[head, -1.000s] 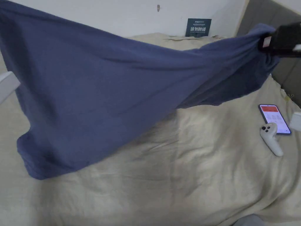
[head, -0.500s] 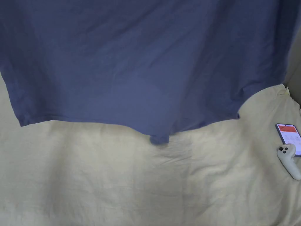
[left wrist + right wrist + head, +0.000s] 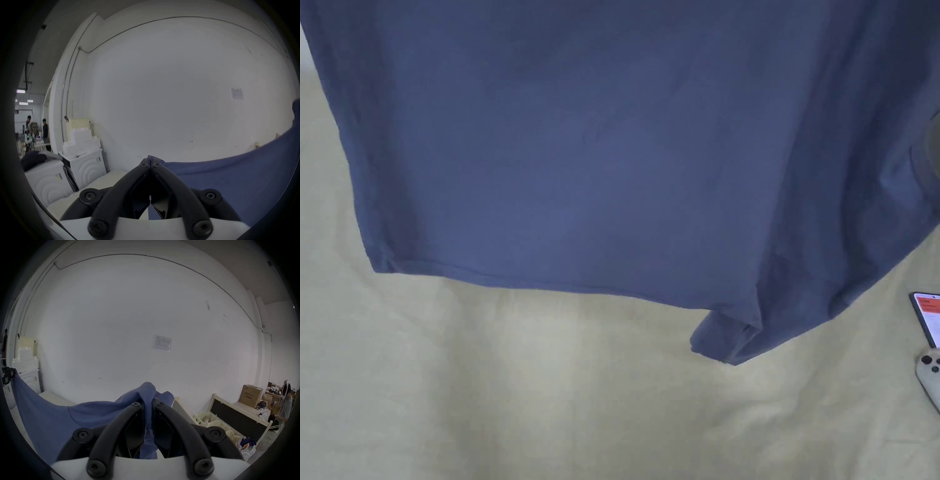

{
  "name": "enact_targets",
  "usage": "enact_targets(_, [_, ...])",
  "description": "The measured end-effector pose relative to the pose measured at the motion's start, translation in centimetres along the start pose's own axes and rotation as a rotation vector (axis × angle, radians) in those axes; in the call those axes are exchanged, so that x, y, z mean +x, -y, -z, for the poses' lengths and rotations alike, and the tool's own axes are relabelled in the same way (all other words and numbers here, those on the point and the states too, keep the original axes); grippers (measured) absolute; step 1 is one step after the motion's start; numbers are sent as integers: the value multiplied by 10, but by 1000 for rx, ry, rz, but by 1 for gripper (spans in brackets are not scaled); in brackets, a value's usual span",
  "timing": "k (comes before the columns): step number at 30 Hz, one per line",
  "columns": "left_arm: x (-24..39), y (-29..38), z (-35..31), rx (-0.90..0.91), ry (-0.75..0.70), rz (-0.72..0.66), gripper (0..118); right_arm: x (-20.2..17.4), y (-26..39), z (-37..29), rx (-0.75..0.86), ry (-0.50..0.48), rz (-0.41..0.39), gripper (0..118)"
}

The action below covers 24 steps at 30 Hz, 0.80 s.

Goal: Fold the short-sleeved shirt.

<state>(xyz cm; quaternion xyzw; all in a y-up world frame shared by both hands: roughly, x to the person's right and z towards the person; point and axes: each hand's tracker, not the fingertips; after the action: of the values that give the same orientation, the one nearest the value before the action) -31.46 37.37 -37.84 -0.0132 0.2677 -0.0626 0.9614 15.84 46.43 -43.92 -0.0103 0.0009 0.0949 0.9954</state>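
- Cloth fills the upper head view: a dark blue short-sleeved cotton shirt (image 3: 600,156) hangs spread in the air above a pale beige bedsheet (image 3: 550,387).
- The shirt's straight bottom hem runs from a lower left corner across to a bunched, folded corner at lower right, clear of the sheet, with bare bedding below it.
- At the right edge of the bed lie a smartphone with a lit screen (image 3: 927,317) and a white handheld controller (image 3: 930,375), touching or nearly so, and well apart from the hanging hem.
- The black left gripper (image 3: 150,163) has its jaws closed tip to tip on the shirt's edge; the fabric stretches away to the right of it in a taut, sagging line in front of a plain white wall (image 3: 162,89).
- The black right gripper (image 3: 148,402) is clamped on a gathered fold of the shirt, which bunches up above the jaw tips and runs down between them.
- In the right gripper view the fabric sweeps left to the other gripper at the far edge of the picture.
- White washing machines (image 3: 84,168) stand along the wall to the left.
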Motion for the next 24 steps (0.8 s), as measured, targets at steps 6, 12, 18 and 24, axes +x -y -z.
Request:
enact_targets(6, [34, 12, 93, 19, -16, -30, 0, -4, -7, 42, 60, 91, 41, 7])
enact_targets(12, [59, 30, 140, 80, -49, -64, 0, -38, -13, 72, 117, 125, -8, 7])
enact_targets(18, [72, 73, 172, 1, -56, -116, 0, -66, 24, 136, 72, 81, 0, 7])
enact_targets(24, [92, 161, 178, -125, -43, -64, 0, -86, 104, 161, -90, 21, -32, 7])
